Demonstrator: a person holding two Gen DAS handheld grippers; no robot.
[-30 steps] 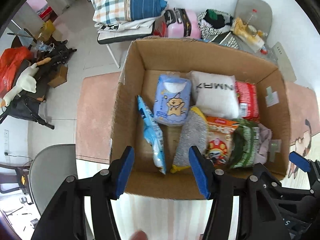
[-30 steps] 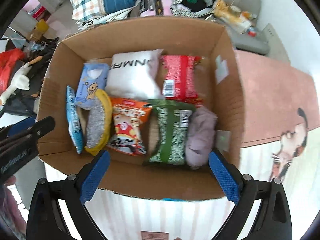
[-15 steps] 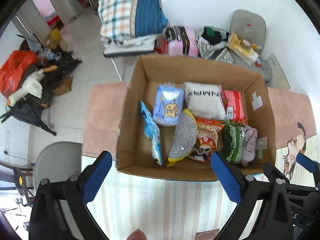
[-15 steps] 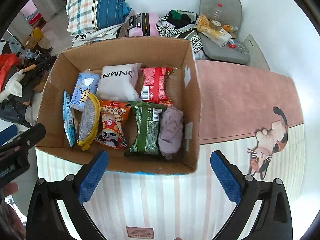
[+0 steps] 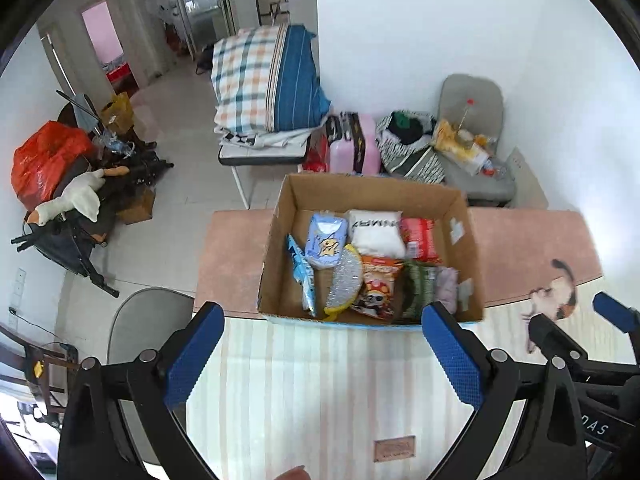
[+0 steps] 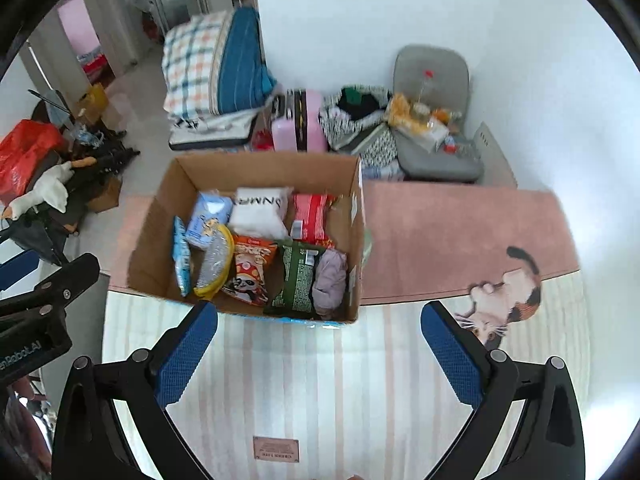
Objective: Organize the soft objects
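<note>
Right wrist view: 1 box on the table holds 8 soft packs — both grippers, left and right, hover before it, jaws spread, empty.

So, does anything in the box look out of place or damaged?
Nothing stands out. The box sits upright on the table, and the packs lie side by side inside it. Both grippers, left and right, are open and empty.
</note>
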